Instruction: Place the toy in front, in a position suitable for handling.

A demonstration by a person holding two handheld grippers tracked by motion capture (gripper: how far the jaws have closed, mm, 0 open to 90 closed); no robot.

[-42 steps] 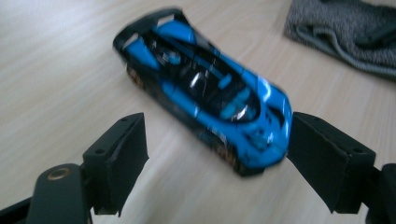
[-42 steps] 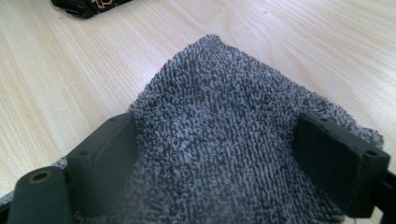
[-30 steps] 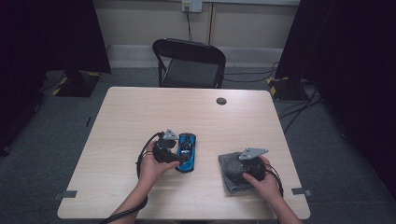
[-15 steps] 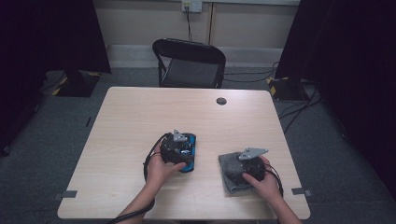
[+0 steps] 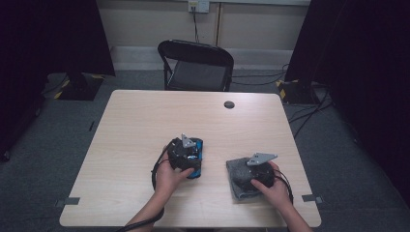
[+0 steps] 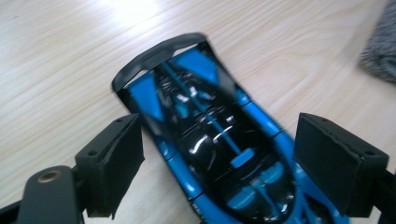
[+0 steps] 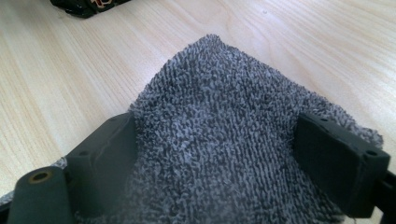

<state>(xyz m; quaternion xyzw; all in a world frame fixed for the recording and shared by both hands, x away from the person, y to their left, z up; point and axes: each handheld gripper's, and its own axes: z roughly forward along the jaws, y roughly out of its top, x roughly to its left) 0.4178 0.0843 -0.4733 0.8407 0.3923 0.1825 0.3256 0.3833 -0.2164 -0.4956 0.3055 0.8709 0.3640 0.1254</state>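
High view: the tabletop (image 5: 125, 145) is carrying a grey towel (image 5: 234, 170) lying under the right gripper (image 5: 252, 177), jaws wide astride it. The blue toy car (image 6: 219, 140) is sitting between the left gripper's (image 6: 219, 163) wide jaws, untouched.

Left gripper (image 5: 183, 155) and right gripper (image 5: 257, 173): black bodies, each topped by a grey 3-cornered plate. 2 blocky black jaws with small screw holes. Black cable loops, lower centre. Forearms bare, apparently sleeveless.
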